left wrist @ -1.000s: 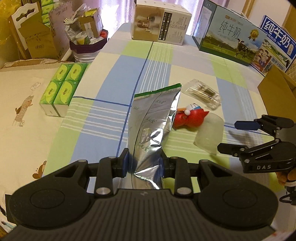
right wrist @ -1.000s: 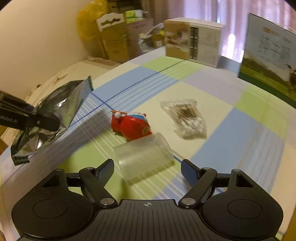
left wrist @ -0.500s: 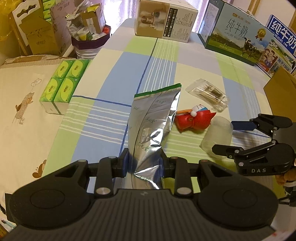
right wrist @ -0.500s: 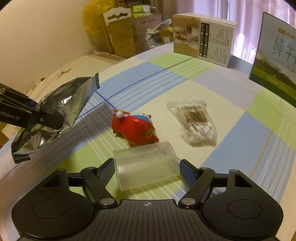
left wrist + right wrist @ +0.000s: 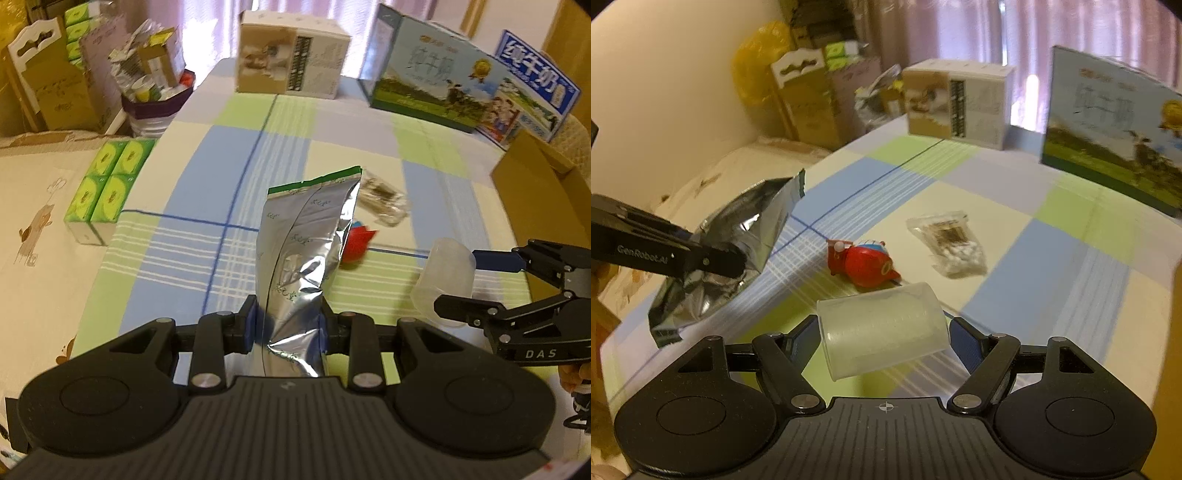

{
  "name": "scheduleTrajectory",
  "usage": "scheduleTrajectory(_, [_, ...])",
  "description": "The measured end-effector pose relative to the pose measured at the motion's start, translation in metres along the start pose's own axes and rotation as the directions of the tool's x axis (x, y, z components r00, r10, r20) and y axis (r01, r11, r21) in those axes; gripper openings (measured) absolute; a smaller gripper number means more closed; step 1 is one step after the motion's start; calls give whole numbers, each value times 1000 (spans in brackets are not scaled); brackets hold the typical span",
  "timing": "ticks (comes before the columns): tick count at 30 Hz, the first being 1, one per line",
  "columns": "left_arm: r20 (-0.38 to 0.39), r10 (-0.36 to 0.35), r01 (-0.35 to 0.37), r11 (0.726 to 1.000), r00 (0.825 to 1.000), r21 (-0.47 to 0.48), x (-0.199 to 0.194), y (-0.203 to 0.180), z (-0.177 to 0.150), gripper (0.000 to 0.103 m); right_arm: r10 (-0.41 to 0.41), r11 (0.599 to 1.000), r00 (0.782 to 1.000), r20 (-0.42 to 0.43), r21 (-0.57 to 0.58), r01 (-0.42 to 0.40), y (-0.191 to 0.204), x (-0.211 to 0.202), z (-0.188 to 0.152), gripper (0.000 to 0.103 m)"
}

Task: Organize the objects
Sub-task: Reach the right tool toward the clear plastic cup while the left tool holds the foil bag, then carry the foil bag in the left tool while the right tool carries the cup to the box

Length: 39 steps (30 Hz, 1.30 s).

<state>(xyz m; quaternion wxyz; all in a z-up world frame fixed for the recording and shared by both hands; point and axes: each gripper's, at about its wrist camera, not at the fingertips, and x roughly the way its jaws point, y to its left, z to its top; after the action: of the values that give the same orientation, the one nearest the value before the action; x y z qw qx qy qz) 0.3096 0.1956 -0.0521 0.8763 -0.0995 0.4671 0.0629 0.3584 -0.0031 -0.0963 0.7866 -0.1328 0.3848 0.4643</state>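
Foil pouch (image 5: 303,258) clamped in left tool (image 5: 288,328); cup (image 5: 882,328) between right tool (image 5: 882,332) fingers.

- A lived-in home room is showing here: a checked tablecloth (image 5: 229,155) is covering the table.
- Milk cartons (image 5: 436,88) are standing along its far edge, before pink curtains (image 5: 960,33).
- Cardboard boxes (image 5: 55,96) and tissue packs (image 5: 107,184) are crowding the left side.
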Motion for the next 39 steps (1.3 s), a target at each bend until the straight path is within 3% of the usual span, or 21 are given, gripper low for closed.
scheduleTrajectory(10, [25,-96,93,992,995,85,-26,-49,-7,27,-86,988,992,96,139,72,-11,-84,-27,73])
scheduleTrajectory(19, [12,-207,201,960,978,194,-39,-117,-16,27,-189,957,972,138,247,151,-30,-159,-62,73])
scheduleTrajectory(30, [-7,-302,289,905,953,311,-44,-211,-17,27,-302,903,935,186,371,218,-69,-236,-97,73])
scheduleTrajectory(39, [4,-329,306,884,944,353,-41,-277,1,27,-382,863,903,198,426,272,-118,-274,-101,73])
